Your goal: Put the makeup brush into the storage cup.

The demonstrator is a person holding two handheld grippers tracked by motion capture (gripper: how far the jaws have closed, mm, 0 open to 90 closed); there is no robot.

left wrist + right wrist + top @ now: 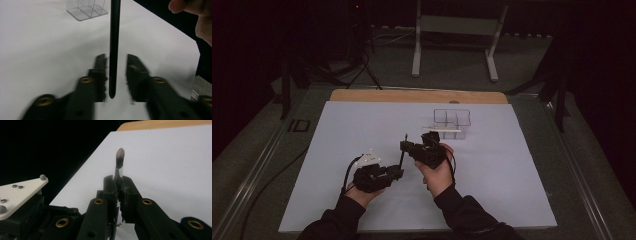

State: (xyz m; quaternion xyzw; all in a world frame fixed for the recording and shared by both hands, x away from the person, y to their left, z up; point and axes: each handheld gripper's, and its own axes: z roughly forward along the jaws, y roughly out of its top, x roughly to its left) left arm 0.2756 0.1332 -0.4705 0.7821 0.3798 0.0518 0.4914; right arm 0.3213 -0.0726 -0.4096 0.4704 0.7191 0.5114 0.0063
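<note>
- Right claw (pixel 117 187), centre of high view, is clamped on a brush (pixel 119 161) just below the bristles; its black handle runs down-left.
- Left claw (pixel 116 75) is parted, jaws either side of the handle end, not touching.
- Brush looks light, stiff, slim, likely slick; best taken on the handle, clear of the soft tip.
- Clear organiser (pixel 452 122) sits upper centre; worktop (pixel 512 175) is open toward every edge.

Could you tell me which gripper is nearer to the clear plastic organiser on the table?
Right. The right gripper sits just in front of the clear organiser, holding a thin brush. The left gripper is farther back, toward the person.
</note>
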